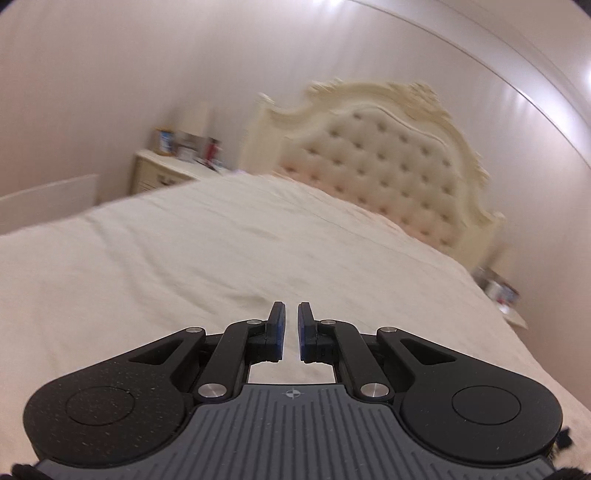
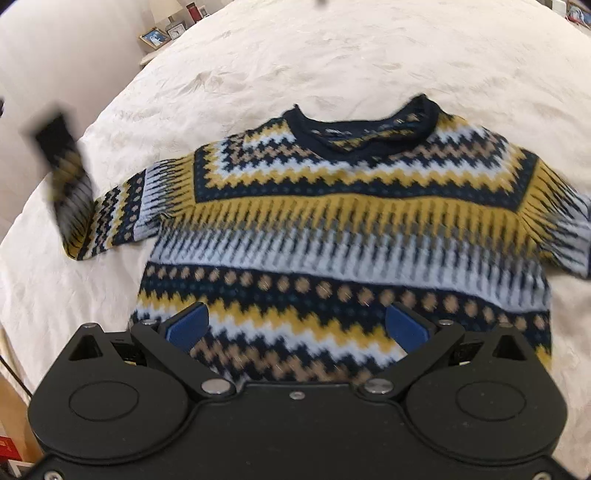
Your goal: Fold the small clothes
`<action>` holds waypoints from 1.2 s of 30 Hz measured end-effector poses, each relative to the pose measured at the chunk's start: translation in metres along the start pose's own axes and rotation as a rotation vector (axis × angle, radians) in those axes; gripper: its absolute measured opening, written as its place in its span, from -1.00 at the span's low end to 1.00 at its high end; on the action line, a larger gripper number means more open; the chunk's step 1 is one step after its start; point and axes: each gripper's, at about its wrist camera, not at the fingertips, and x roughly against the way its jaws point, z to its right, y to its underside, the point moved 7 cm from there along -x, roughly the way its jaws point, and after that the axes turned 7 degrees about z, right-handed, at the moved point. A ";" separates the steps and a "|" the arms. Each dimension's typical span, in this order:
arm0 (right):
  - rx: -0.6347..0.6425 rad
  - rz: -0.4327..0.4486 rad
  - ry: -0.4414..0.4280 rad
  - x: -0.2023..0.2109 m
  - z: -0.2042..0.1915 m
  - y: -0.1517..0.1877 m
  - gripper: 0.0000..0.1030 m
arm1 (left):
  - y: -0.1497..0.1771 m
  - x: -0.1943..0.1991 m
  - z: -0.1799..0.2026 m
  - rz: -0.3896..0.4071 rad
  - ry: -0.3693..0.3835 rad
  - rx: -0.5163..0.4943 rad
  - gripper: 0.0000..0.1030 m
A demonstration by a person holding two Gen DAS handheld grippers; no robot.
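A small knitted sweater [image 2: 343, 229] with navy, yellow, white and tan zigzag bands lies flat on the cream bedspread [image 2: 332, 55], collar away from me. Its left sleeve [image 2: 62, 166] is lifted off the bed and blurred; what holds it is out of view. My right gripper [image 2: 297, 325] is open, jaws wide apart, just above the sweater's bottom hem, touching nothing. My left gripper [image 1: 291, 321] has its jaws nearly closed with a narrow gap, nothing visible between them, above bare bedspread [image 1: 184, 266]. The sweater does not show in the left wrist view.
A tufted cream headboard [image 1: 384, 162] stands at the far end of the bed. A nightstand [image 1: 162, 170] with frames and bottles sits left of it; it also shows in the right wrist view [image 2: 166, 33]. The bed's edge drops off at the left [image 2: 14, 258].
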 end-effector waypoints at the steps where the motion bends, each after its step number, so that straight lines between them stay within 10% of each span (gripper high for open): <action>1: -0.005 -0.001 0.002 0.003 0.006 0.004 0.98 | 0.009 -0.006 0.015 -0.020 0.020 -0.012 -0.86; 13: -0.088 0.016 0.001 0.032 0.072 0.024 0.98 | 0.120 -0.013 0.093 -0.287 0.089 -0.209 -0.79; 18: -0.066 0.016 -0.012 0.027 0.073 0.014 0.98 | 0.140 -0.008 0.066 -0.352 0.033 -0.207 -0.24; 36: 0.111 0.014 -0.200 -0.070 -0.093 -0.071 0.50 | 0.150 -0.030 -0.094 -0.529 -0.232 -0.062 -0.12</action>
